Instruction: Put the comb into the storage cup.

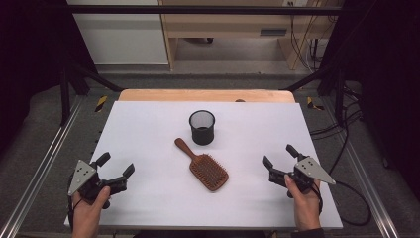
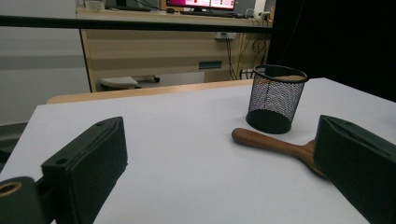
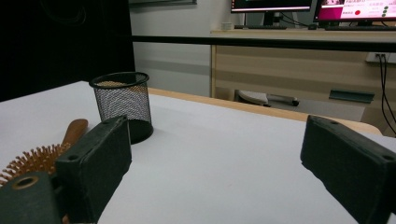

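A wooden paddle hairbrush (image 1: pixel 205 166) lies bristles up in the middle of the white table top (image 1: pixel 148 129), handle toward the far left. Just beyond it stands an empty black mesh cup (image 1: pixel 202 127). My left gripper (image 1: pixel 119 165) rests open at the near left, well apart from the brush. My right gripper (image 1: pixel 280 155) rests open at the near right. In the left gripper view the brush handle (image 2: pixel 271 142) and the mesh cup (image 2: pixel 276 99) lie ahead to the right. In the right gripper view the cup (image 3: pixel 122 103) and the brush's bristles (image 3: pixel 35 160) sit at the left.
Beyond the table's wooden far edge (image 1: pixel 205 95) stand a desk (image 1: pixel 237 25) and cables on the floor. Metal rails (image 1: pixel 44 163) run along both sides of the table. Black frame bars rise at the left and right.
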Demonstrator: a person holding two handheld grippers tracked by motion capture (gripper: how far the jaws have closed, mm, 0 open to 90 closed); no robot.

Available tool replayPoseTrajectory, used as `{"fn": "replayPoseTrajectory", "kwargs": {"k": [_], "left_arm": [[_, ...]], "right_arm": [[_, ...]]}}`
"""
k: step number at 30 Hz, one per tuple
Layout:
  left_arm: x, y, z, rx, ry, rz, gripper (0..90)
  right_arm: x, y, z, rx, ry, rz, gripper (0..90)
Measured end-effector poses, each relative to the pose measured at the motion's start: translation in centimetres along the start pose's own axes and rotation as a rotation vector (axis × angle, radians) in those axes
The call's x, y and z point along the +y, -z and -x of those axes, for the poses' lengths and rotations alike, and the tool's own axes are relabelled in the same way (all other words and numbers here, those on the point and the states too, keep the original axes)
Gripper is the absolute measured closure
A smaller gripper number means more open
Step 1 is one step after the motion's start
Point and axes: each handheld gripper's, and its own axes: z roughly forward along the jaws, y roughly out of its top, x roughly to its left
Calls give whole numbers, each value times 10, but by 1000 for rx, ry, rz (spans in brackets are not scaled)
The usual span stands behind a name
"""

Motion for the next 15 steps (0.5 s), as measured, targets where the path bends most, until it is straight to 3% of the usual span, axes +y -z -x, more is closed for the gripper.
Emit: {"fn": "replayPoseTrajectory", "kwargs": {"k": [2,4,9,12,14,15], "left_arm": [[2,0,2,-9,18,7,37],[3,-3,6,-8,2,-23,38],[2,-12,15,-27,13,-74,48],[7,-28,25,-44,30,-126,62],[9,-34,28,-54,22,-145,83],[11,-48,33,-67,8,-186,104]], "right_arm": [[1,1,-1,-3,-13,6,80],[3,2,-1,-5,-15,12,79],[10,6,-5,-1,-9,20,76],[12,9,-6,-12,11,17,70],[12,10,-5,-26,23,13,65],[11,10,-5,-36,25,2,64]]}}
